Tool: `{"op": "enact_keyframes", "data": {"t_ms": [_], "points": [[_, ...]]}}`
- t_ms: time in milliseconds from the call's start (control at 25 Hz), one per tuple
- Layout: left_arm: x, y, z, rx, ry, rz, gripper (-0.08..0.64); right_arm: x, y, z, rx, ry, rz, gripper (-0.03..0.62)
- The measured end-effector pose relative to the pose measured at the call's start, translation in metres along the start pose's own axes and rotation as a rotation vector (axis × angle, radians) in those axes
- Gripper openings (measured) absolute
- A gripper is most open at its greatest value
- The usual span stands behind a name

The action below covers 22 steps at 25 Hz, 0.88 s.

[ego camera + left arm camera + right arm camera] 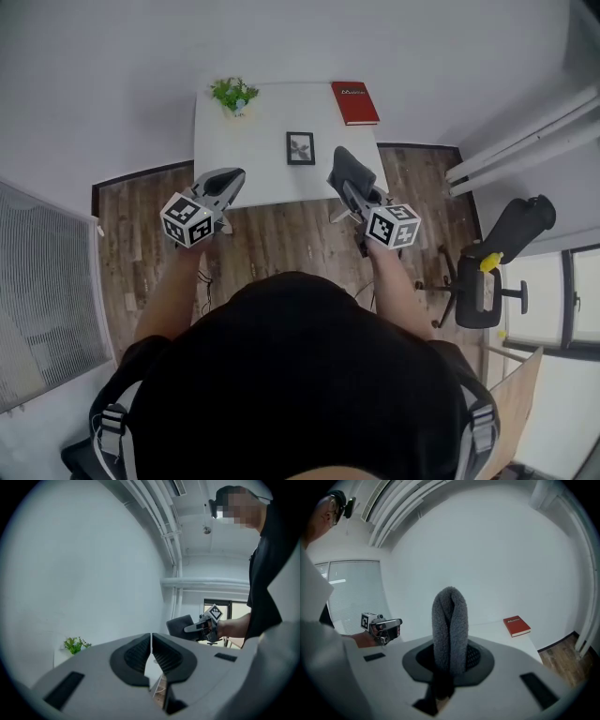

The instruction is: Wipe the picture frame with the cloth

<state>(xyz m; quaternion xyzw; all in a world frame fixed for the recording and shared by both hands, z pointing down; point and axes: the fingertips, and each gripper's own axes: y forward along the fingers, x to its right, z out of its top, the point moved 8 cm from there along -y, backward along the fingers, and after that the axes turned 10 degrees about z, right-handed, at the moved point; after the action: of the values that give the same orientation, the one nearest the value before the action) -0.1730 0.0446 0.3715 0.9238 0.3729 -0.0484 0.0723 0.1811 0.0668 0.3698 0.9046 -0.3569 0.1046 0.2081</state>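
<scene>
Grey fuzzy cloth, thickly doubled

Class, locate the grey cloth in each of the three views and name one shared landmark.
Head view: cloth right of centre, over the white table's near right corner.
Left gripper view: cloth just right of centre.
Right gripper view: cloth at centre, standing upright.
Shared landmark: the white table.
</scene>
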Motion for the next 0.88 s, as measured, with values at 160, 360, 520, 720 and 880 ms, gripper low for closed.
{"op": "enact_keyframes", "data": {"t_ms": [160, 360, 520, 720, 880], "points": [[-0.001, -0.009, -0.001, 0.016, -0.018, -0.009, 0.02, -0.007, -0.003, 0.0, -0.016, -0.004, -0.008, 0.043], [0.004, -0.025, -0.005, 0.035, -0.048, 0.012, 0.02, -0.016, -0.011, 0.011, -0.002, -0.032, 0.002, 0.043], [0.01, -0.032, -0.006, 0.033, -0.049, 0.023, 0.02, -0.018, -0.012, 0.01, 0.008, -0.033, 0.013, 0.043], [0.014, -0.039, -0.002, 0.024, -0.027, 0.035, 0.02, -0.016, -0.012, 0.01, 0.016, -0.028, 0.031, 0.043], [0.01, -0.038, 0.003, 0.026, -0.013, 0.057, 0.02, -0.004, -0.009, 0.013, 0.023, -0.012, 0.025, 0.043]]}}
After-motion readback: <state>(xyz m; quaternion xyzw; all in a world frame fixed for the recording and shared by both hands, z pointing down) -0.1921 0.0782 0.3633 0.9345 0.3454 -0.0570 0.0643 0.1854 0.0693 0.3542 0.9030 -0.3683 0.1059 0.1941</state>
